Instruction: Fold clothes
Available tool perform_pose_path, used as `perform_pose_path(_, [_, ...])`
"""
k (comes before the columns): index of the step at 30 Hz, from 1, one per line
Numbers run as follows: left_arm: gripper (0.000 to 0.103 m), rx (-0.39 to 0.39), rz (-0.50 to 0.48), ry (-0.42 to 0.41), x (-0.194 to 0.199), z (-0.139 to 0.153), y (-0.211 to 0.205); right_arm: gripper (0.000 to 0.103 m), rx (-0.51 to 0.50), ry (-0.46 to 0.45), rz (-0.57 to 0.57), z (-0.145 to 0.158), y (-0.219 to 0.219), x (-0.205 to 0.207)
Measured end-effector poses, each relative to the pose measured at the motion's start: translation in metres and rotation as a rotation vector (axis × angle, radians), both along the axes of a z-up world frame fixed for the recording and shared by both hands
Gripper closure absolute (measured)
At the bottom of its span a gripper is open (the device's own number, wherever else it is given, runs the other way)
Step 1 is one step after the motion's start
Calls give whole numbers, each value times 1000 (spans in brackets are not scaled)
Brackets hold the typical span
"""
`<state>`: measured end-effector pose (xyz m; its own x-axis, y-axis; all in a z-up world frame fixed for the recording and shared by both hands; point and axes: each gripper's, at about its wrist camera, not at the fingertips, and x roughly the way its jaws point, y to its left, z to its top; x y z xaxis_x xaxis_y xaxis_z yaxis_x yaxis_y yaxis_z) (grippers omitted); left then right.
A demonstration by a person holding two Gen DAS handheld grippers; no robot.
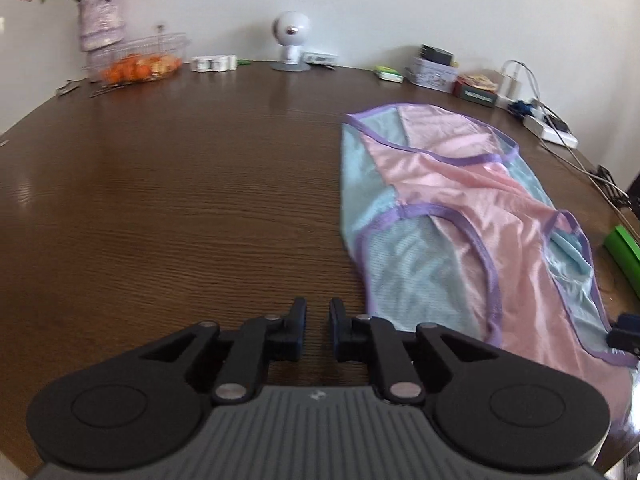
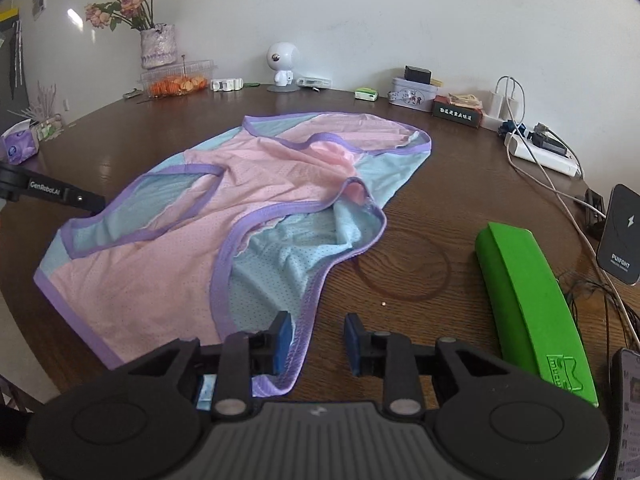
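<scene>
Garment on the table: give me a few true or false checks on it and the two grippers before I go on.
1. The garment is pink and blue with purple trim. True.
2. The left gripper holds the garment. False: nothing is between its fingers; it is over bare table, beside the cloth.
3. The garment is folded into a neat square. False: it lies spread and rumpled.
4. A green case lies to the right of the garment in the right wrist view. True.
5. The right gripper is clamped on the green case. False: its fingers stand apart at the garment's near hem, clear of the case.
</scene>
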<state>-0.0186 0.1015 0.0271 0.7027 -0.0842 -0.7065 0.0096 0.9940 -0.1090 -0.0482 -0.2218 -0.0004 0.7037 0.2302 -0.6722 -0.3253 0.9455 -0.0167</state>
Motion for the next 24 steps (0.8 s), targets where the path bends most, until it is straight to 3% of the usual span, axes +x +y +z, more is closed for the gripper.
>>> perform_pose_path(2, [80,-57,-8,-23,-8,10,7,77,-18,-13,-10,3,2,-4])
perform_pose_path(5, [69,-115,-189,-41,-17,22,-13,77,35,-56,59,13,5,-12])
perform_pose_path(7, [67,-74,-332,-18,-18,20,-39,77,79,-49,128,14,13,-12])
perform_pose_path(9, [68,10,-406,4,-20,10,-65,77,65,-39,157,10,24,-10])
perform_pose_path(12, [72,87,-401,8,-23,-4,-78,77,22,-16,167,1,35,-8])
perform_pose_path(14, [85,73,-396,14,-24,-10,-75,77,28,-10,163,-3,39,-10])
perform_pose_path(15, [95,65,-397,18,-24,-10,-73,82,31,-5,164,-3,38,-11])
perform_pose_path(16, [98,56,-399,18,-24,-9,-72,90,30,0,166,-2,39,-11])
perform_pose_path(17, [100,48,-392,7,-25,-6,-71,100,28,0,164,0,39,-11])
perform_pose_path(24, [101,-31,-354,-124,-15,28,-57,101,111,-120,159,40,36,-11])
